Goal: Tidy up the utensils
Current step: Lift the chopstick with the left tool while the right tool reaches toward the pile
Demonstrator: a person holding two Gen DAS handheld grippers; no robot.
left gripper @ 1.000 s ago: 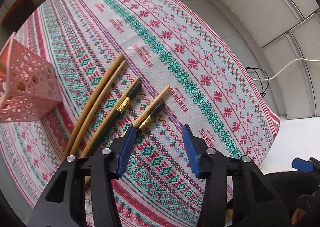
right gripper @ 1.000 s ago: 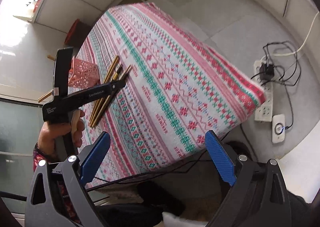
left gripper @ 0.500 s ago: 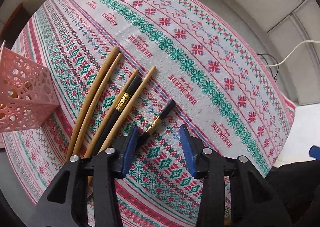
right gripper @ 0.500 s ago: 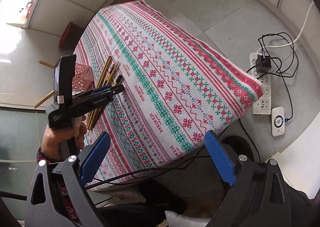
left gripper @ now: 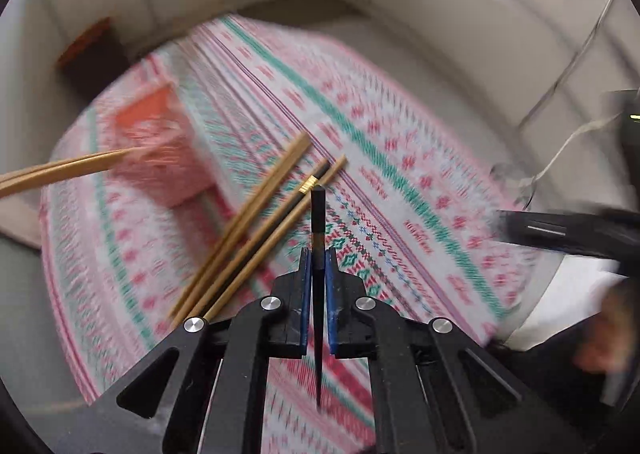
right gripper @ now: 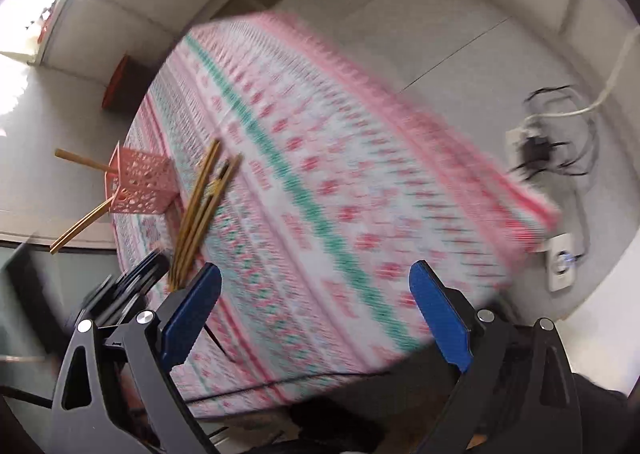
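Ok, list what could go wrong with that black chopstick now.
1. The left gripper pinches the black chopstick partway along, both ends sticking out, so it could pivot or slip.
2. The pink basket already holds angled chopsticks; the new one may snag on them.
3. The view is blurred, so aiming may be off.

A home room: patterned tablecloth (right gripper: 320, 181) (knit-style), tiled floor (right gripper: 460, 33), power strip (right gripper: 560, 262) on the floor.

Patterned tablecloth (left gripper: 400, 157) under pink basket (left gripper: 160, 157), seemingly four loose chopsticks (left gripper: 256, 238)
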